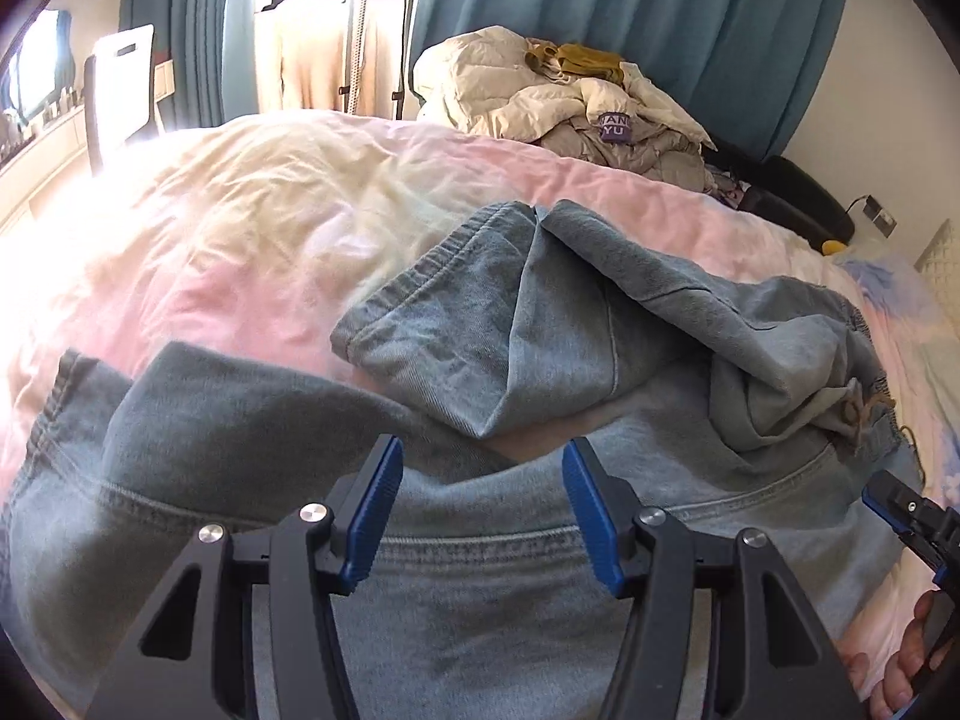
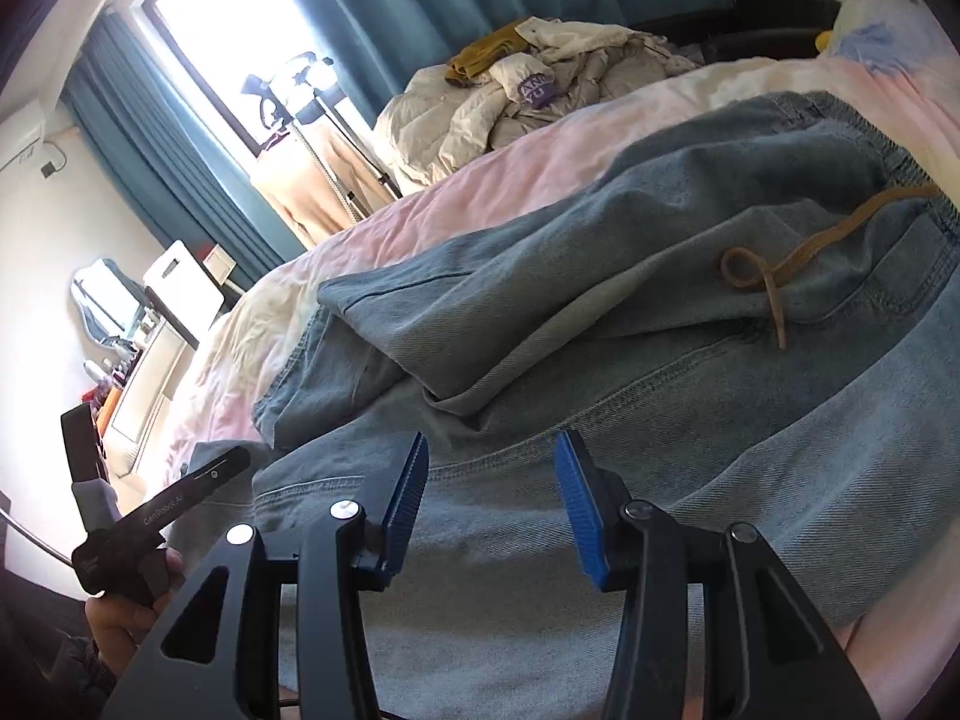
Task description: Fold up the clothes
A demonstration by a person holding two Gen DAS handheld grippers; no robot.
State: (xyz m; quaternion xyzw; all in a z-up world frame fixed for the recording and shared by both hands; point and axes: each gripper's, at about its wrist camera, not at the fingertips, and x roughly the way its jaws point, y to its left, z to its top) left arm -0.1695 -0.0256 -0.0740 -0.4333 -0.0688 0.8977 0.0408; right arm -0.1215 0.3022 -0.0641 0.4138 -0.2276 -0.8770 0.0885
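Both of my grippers stand over the denim trousers (image 1: 480,570), which lie rumpled across the pink bed cover (image 1: 240,228). My left gripper (image 1: 483,480) has its fingers spread with nothing between them; a long seam runs just below the pads, and one leg is flipped back in a loose fold just ahead. My right gripper (image 2: 492,480) is likewise spread and empty, above the cloth near the waistband, the drawstring (image 2: 774,276) ahead and to the right of its fingers. In my judgement the garment needs flattening first: each gripper should pinch a single layer at an edge, not the bunched fold, then draw outward evenly.
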